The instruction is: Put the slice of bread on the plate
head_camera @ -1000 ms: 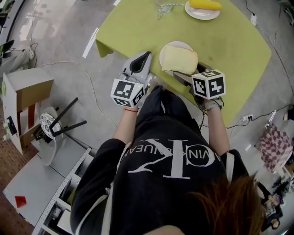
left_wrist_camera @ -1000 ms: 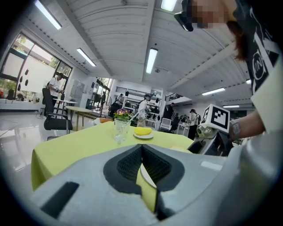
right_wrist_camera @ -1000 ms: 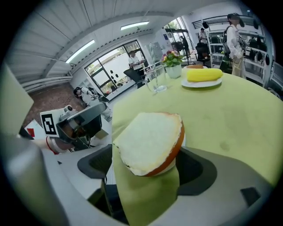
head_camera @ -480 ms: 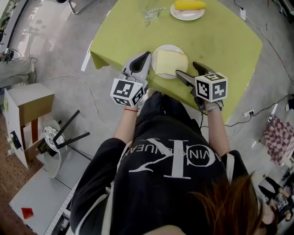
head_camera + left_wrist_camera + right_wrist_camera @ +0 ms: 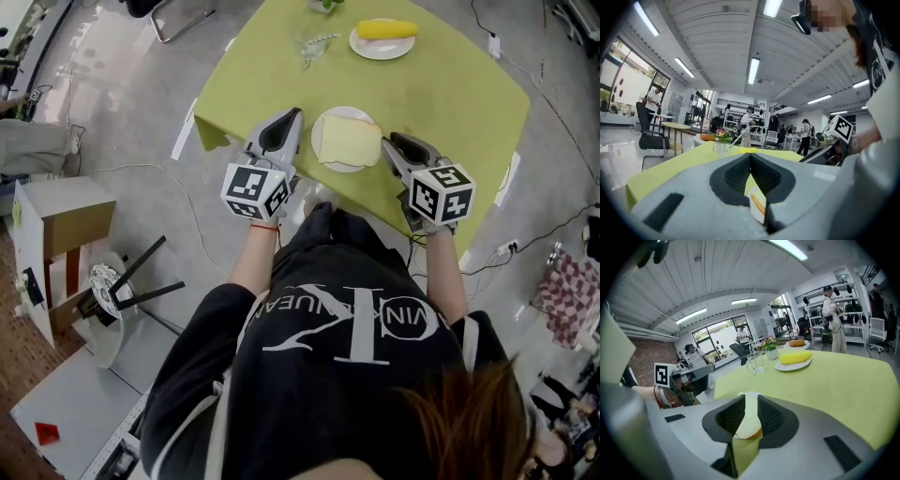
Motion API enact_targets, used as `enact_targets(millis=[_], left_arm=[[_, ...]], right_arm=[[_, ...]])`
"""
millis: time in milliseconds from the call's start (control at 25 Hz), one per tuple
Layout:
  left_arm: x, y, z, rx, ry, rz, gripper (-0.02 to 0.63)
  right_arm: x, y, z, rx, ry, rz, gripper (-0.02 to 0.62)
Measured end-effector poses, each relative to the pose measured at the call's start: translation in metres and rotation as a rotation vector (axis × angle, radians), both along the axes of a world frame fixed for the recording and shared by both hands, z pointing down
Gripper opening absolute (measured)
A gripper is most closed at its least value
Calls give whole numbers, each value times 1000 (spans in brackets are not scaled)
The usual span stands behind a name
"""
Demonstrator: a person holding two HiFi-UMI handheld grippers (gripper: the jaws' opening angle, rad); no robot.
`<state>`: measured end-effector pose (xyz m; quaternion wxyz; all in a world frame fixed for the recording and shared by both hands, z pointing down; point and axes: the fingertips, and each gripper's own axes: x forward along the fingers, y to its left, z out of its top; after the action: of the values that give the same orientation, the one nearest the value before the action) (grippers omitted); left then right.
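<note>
The slice of bread [image 5: 352, 142] is lying flat on the plate [image 5: 316, 141], needing no hold; my right gripper [image 5: 389, 142] is hanging beside it, jaws just narrowing to a slit, gripping nothing; my left gripper [image 5: 291, 114] is idling closed, empty.

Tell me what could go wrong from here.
The plate with the bread sits near the table's front edge, so a knock could tip it off. The right gripper, whose jaws have just been closing on nothing, hangs close beside the plate; the left gripper, shut, flanks the other side. A careless swing of either could hit it.
</note>
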<state>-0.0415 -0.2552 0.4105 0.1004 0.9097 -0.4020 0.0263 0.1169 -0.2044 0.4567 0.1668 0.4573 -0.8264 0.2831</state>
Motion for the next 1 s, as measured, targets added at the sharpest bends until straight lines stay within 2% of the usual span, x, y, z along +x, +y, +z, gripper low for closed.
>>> enact_targets(millis=[160,440,1000], left_arm=[[-14,-2,-4,9,0,-37,11],[-38,-5,-16,34,12,-101,11],[-59,-13,-42,91,30,-161,11]], right_arm=[[6,-6,-13,68,-12,33,3],[12,-17,-36,186,-45,72,2],[21,-32,-82,413,0,90,0]])
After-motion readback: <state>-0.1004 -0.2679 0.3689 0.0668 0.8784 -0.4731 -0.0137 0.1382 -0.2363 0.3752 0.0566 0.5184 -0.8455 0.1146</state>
